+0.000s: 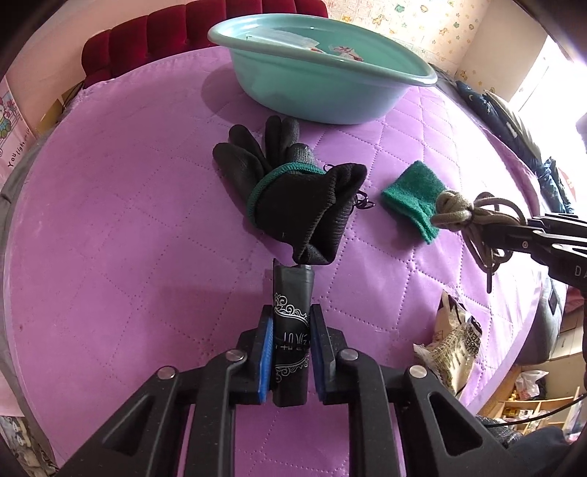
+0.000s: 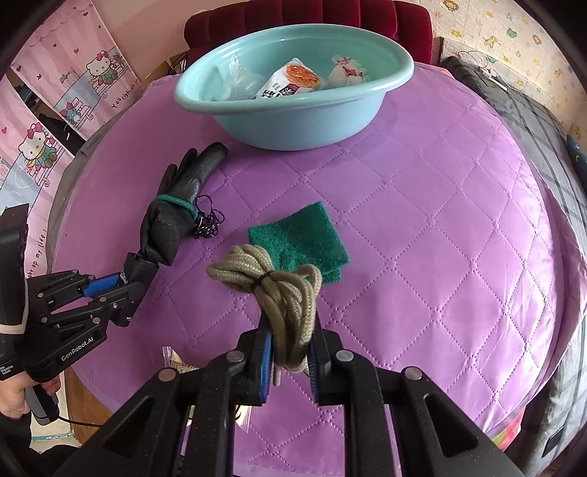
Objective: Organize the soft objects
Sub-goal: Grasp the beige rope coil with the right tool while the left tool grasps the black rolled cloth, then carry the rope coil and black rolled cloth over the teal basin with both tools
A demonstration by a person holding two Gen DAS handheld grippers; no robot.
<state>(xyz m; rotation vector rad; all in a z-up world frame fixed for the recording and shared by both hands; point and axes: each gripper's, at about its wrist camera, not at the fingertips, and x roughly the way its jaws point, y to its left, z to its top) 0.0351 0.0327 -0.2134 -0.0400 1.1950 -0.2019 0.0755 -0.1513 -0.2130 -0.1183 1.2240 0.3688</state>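
Note:
My left gripper is shut on a black packet with white ornament, its far end touching a pair of black gloves with green cuffs on the purple quilt. In the right wrist view the left gripper and the gloves show at left. My right gripper is shut on a bundle of beige rope, held above the quilt; it also shows in the left wrist view. A green cloth lies just beyond the rope.
A teal basin with several wrapped packets stands at the far side of the purple quilt. A printed snack bag lies near the quilt's right edge. A red headboard is behind the basin.

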